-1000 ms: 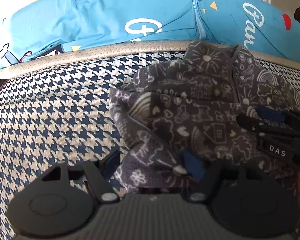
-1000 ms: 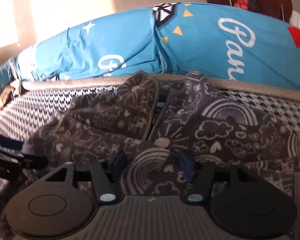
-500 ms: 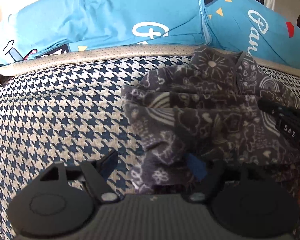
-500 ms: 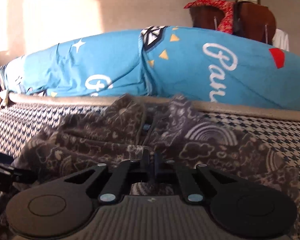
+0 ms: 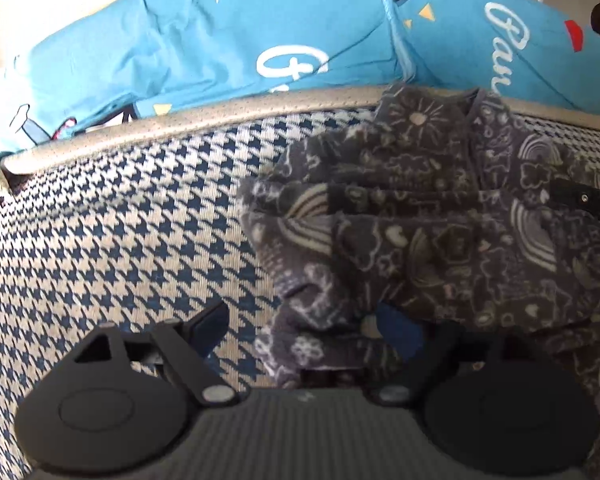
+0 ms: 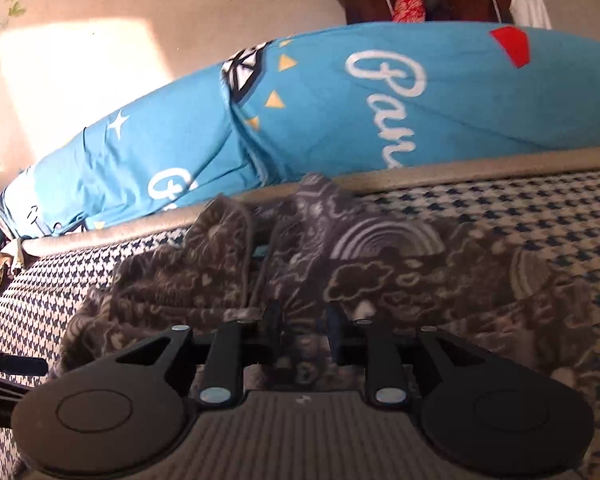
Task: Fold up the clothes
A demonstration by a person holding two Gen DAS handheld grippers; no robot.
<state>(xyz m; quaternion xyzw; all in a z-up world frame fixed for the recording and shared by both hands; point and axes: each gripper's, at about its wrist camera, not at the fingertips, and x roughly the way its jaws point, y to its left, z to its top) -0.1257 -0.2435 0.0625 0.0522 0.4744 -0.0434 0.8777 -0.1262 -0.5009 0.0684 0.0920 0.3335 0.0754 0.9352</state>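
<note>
Left tongs are opening wide, the grey doodle-print garment bunched against the right finger. Right tongs are opening, garment fabric between. Beyond lies blue bedding lettered "Par".

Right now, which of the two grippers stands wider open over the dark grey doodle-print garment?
The left gripper: its jaws are opening wide at the dark grey doodle-print garment's edge, while the right gripper shows a narrow gap.
</note>
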